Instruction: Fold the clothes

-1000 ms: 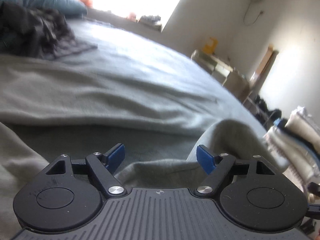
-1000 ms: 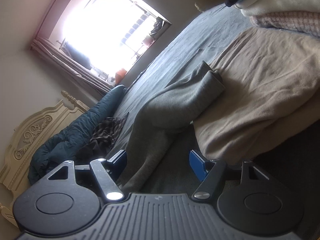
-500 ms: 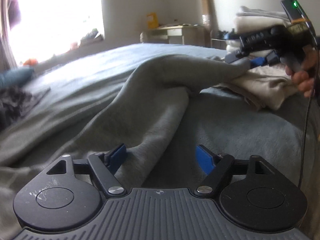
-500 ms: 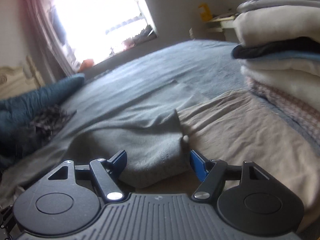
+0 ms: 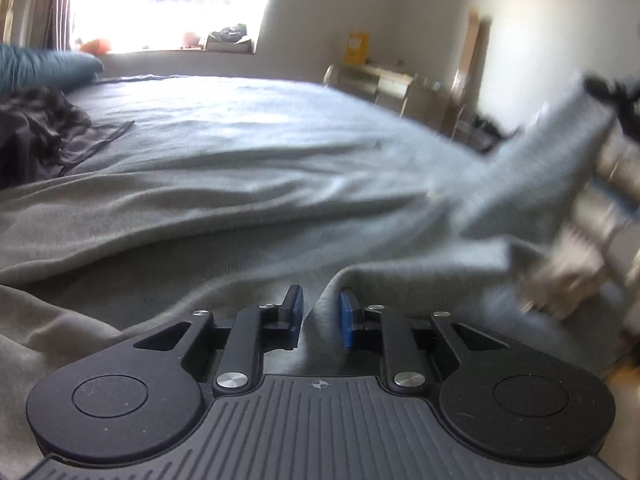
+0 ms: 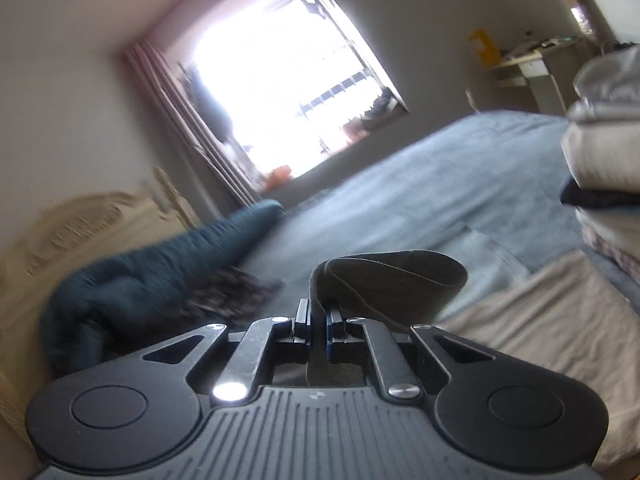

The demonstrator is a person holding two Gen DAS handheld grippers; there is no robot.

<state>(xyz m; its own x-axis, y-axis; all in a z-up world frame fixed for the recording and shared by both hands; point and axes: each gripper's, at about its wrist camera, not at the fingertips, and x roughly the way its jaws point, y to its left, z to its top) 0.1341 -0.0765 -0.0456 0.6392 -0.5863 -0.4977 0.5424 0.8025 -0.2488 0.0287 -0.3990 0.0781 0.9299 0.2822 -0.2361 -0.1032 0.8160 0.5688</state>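
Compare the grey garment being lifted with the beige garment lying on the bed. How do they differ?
The grey garment is gripped by the right claw and raised off the bed; the beige garment lies loose on the bedspread. The grey one curls into a loop at its held end; the beige one is spread flat. Both are soft cloth.

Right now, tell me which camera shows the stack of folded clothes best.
The right wrist view: the stack of folded clothes sits at its right edge with cream, grey and dark layers fairly distinct. The left wrist view shows the stack only as a motion-blurred smear behind the lifted grey garment.
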